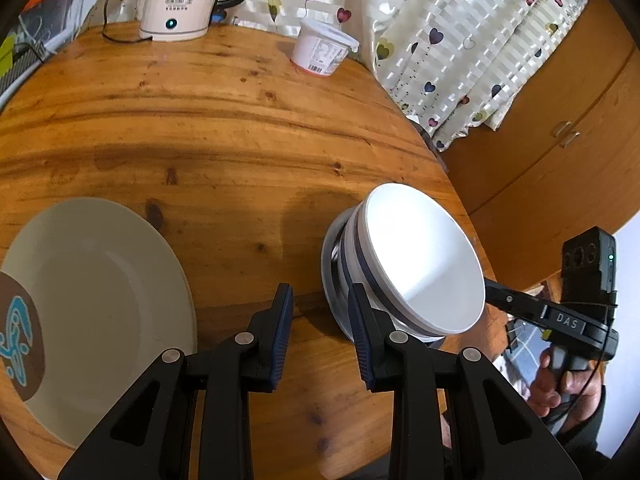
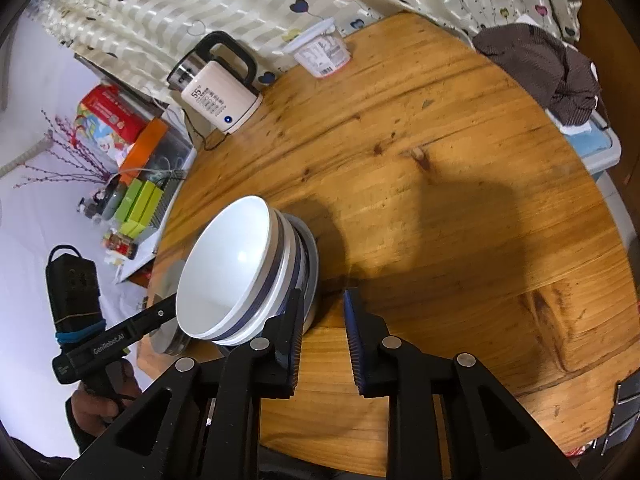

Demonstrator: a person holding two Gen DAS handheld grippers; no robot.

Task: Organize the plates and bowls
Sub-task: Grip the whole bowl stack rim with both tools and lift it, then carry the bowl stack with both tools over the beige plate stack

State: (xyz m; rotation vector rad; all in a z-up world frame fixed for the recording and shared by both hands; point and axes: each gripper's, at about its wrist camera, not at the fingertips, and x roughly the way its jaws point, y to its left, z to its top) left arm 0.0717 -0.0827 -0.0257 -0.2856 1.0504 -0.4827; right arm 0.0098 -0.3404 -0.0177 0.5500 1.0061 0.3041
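Bowls (image 1: 420, 264), stacked and tilted at table (image 1: 240, 120) edge, 3 o'clock of plate (image 1: 100, 288). Left gripper (image 1: 320, 332) and right gripper (image 2: 322, 336) part-open, empty. Risk: nudged stack slides off.

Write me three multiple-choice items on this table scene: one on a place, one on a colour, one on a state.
1. Where does the cream electric kettle stand?
A. at the round wooden table's far edge
B. in the table's middle
C. off the table

2. What colour is the band on the stacked white bowls?
A. red
B. dark blue
C. green

3. How is the left claw?
A. shut tight, empty
B. shut on a bowl
C. open, empty

Key:
1 A, it stands by the heart-patterned curtain at the far rim.
2 B, blue stripes ring the bowls' sides.
3 C, bare wood shows between its fingers.
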